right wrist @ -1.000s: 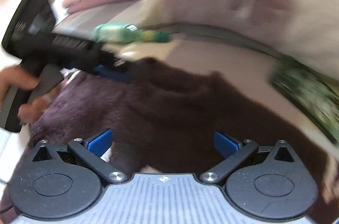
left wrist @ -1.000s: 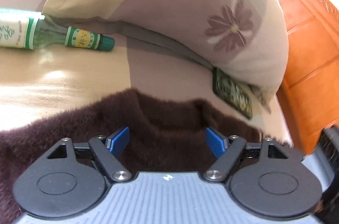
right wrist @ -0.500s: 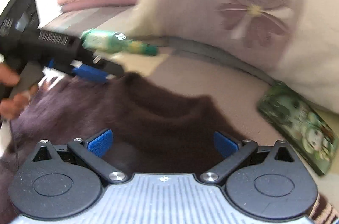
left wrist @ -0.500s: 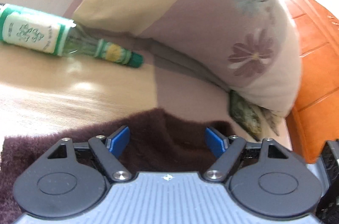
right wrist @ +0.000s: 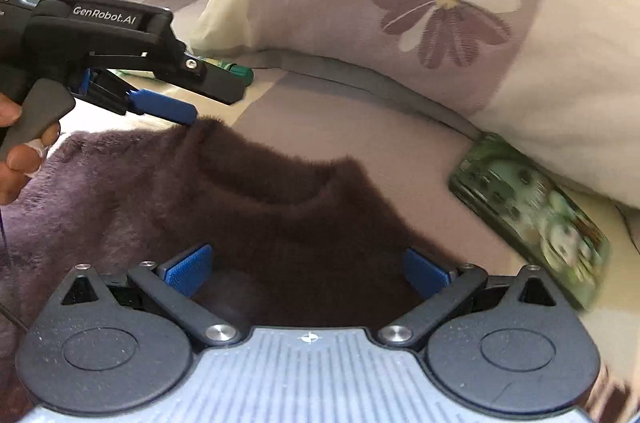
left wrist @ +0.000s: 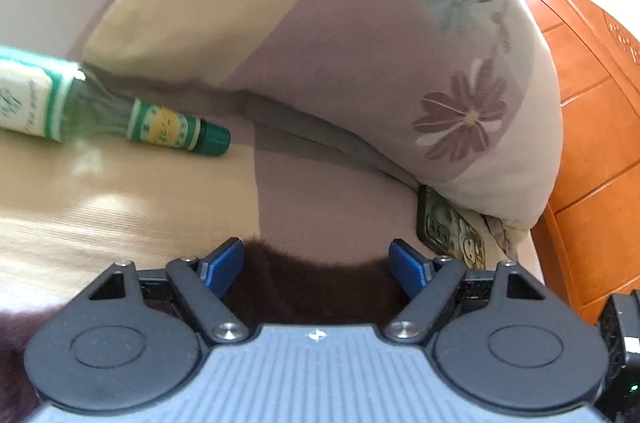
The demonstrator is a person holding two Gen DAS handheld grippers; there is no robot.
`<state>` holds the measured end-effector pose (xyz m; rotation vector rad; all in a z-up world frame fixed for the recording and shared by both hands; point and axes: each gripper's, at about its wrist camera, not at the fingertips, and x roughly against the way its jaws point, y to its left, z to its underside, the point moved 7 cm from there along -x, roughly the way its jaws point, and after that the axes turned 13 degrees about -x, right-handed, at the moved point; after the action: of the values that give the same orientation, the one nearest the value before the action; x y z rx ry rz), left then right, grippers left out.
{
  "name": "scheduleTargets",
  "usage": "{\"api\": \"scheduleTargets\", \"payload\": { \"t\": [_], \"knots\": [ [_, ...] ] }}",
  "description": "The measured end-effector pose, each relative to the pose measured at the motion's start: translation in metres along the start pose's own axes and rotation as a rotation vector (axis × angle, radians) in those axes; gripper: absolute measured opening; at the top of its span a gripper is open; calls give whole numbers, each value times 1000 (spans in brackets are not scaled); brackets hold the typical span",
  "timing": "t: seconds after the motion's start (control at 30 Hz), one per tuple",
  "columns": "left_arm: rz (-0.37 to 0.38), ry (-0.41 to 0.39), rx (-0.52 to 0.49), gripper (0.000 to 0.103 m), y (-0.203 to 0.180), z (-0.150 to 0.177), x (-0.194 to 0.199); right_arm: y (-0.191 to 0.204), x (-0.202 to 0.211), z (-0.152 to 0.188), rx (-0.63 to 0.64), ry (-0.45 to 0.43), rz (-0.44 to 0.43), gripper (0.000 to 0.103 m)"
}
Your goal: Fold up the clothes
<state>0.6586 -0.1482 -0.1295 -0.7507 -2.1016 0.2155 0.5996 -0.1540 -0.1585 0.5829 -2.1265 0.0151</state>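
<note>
A dark brown fuzzy sweater (right wrist: 280, 215) lies flat on the bed, collar toward the pillow. My right gripper (right wrist: 308, 271) hovers open over the chest just below the collar, blue pads wide apart. In the right wrist view my left gripper (right wrist: 212, 99) comes in from the upper left, held by a person's hand (right wrist: 16, 159). It is open, and its lower blue finger (right wrist: 168, 105) touches the sweater's shoulder edge beside the collar. In the left wrist view the sweater's edge (left wrist: 316, 287) shows between the spread pads of the left gripper (left wrist: 316, 263).
A green glass bottle (left wrist: 176, 131) lies on the striped bed sheet (left wrist: 120, 203) to the left. A flowered pillow (left wrist: 360, 43) stands behind the collar, with a green-cased phone (right wrist: 532, 219) at its base. An orange wooden headboard (left wrist: 592, 143) rises at the right.
In the left wrist view the sweater has slid down until only its edge shows and the bottle has shifted right. In the right wrist view the left gripper has reached the collar's left side.
</note>
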Motion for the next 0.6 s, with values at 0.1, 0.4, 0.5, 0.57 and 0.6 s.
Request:
{"api": "scheduleTargets", "payload": {
  "t": [0.1,0.4,0.5,0.57,0.6],
  "knots": [
    [-46,23,-62,80,-7,18,21,1,30,25,-54,-24,35,103],
    [-209,169,-62,80,-8,114,60,-73,75,107,-283,22,228,103],
    [-231,177,-67,80,-10,126,70,-115,95,124,-402,18,273,103],
    [-239,186,-68,80,-14,128,73,-131,108,124,-458,34,310,103],
    [-239,190,-64,80,-17,128,73,-136,116,121,-473,7,314,103]
  ]
}}
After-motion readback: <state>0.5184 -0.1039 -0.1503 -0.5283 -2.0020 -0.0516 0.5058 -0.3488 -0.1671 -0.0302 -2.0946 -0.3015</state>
